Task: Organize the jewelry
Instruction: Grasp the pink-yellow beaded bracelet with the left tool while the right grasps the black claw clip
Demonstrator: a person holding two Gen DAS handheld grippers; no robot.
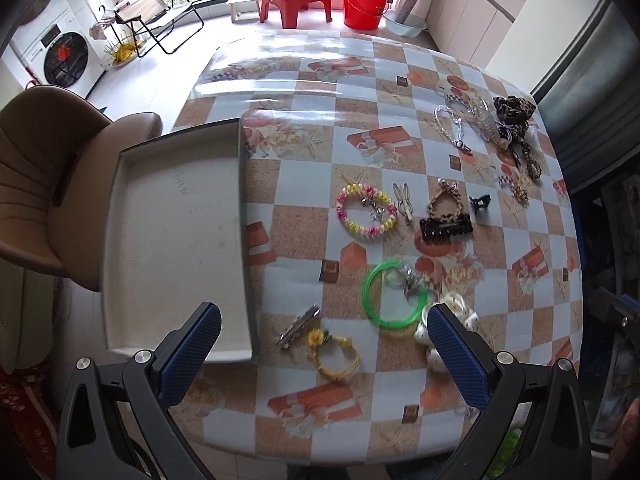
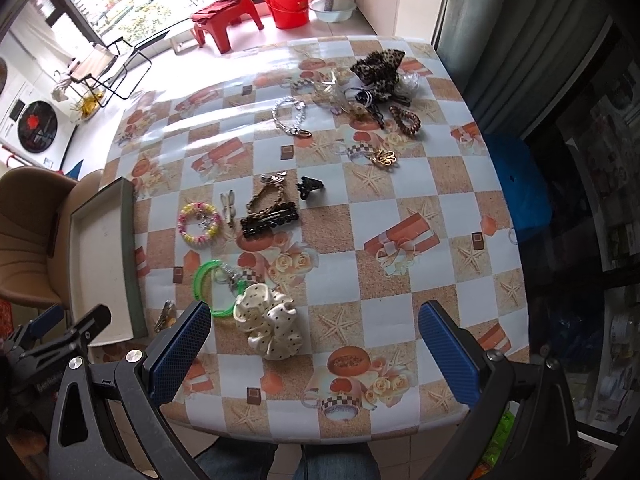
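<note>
Jewelry and hair pieces lie scattered on the checkered table. My left gripper (image 1: 324,352) is open above a yellow flower hair tie (image 1: 334,350) and a silver clip (image 1: 298,326). A green bangle (image 1: 390,296), a pink-yellow bead bracelet (image 1: 366,214) and a black claw clip (image 1: 446,228) lie beyond. An empty white tray (image 1: 172,240) sits at the table's left edge. My right gripper (image 2: 314,344) is open over the near table, just right of a cream dotted scrunchie (image 2: 270,320). The tray also shows in the right wrist view (image 2: 100,248).
A far pile holds a leopard scrunchie (image 2: 378,68), a crystal chain (image 2: 290,116), a gold brooch (image 2: 386,158) and a brown coil tie (image 2: 404,120). A brown chair (image 1: 44,184) stands left of the table. A dark cabinet (image 2: 580,200) is at the right.
</note>
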